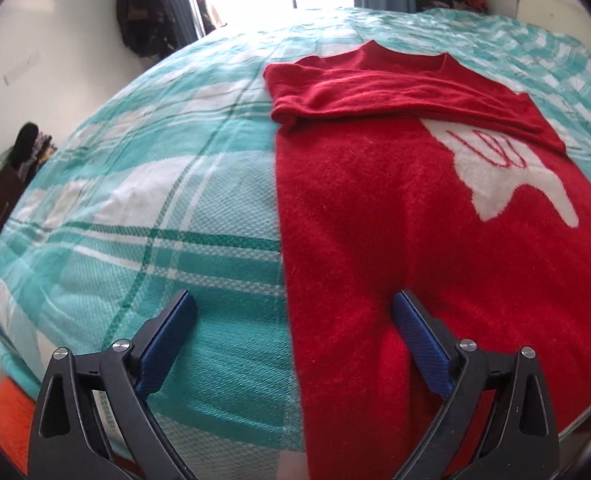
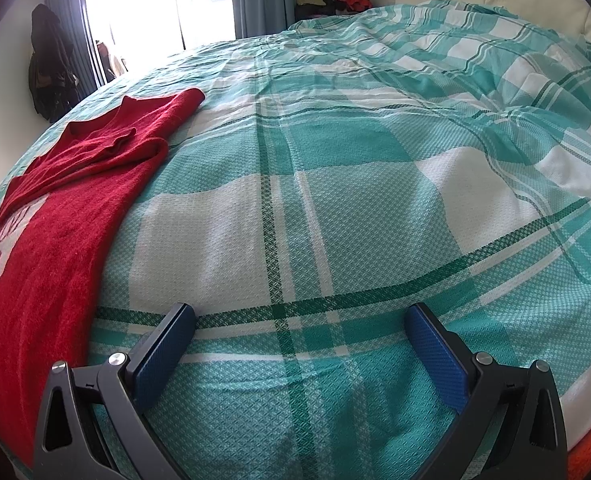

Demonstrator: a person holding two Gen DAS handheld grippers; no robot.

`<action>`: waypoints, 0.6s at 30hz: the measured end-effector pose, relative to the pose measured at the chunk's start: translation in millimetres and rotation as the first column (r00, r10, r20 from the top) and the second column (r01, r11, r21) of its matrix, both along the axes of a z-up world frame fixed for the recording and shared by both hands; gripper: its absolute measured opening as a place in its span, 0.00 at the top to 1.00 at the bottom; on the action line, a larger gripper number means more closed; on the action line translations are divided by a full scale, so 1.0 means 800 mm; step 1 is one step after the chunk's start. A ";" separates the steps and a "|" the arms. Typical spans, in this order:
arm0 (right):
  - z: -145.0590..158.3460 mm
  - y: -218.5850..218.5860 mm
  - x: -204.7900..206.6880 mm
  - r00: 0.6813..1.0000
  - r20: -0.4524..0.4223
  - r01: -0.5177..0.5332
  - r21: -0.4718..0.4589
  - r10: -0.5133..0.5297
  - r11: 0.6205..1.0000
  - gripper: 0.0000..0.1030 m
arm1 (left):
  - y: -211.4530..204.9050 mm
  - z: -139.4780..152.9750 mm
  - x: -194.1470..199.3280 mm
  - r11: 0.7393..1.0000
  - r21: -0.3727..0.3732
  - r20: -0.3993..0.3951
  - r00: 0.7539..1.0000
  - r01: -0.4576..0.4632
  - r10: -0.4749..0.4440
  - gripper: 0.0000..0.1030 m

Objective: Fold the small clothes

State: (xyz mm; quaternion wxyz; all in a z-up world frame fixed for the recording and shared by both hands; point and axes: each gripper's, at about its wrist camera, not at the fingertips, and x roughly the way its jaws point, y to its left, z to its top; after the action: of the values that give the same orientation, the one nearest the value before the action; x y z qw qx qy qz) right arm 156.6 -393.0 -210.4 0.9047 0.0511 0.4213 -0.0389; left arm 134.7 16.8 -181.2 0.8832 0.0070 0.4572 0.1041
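Red sweater (image 1: 395, 220) flat | left tool (image 1: 293, 312) wide apart, empty | right tool (image 2: 300, 322) likewise

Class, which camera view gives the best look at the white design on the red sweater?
The left wrist view: the white design sits almost fully in view on the red sweater, partly under the folded sleeve. The right wrist view shows only a distorted sliver of it at the left edge.

Bed (image 2: 335, 208): teal-and-white plaid cover. One red sweater (image 1: 395, 220) lying flat on it, sleeves folded across the chest. Sweater lies ahead-right of the left tool, far left of the right tool.
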 end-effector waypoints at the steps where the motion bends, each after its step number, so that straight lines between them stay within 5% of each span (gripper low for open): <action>1: 0.000 0.000 0.000 1.000 0.002 0.000 -0.001 0.000 1.000 0.00 | 0.005 -0.001 0.000 1.000 -0.028 -0.002 1.000 -0.005 0.005 0.02; 18: -0.001 0.001 -0.003 1.000 0.010 0.001 -0.005 -0.001 1.000 0.00 | 0.006 -0.008 -0.003 0.999 -0.032 0.015 1.000 0.014 -0.014 0.01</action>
State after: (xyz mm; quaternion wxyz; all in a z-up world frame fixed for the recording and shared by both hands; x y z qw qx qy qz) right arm 153.9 -392.3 -211.3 0.9069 0.0495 0.4164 -0.0401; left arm 132.0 21.6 -187.2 0.8873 -0.0046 0.4521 0.0907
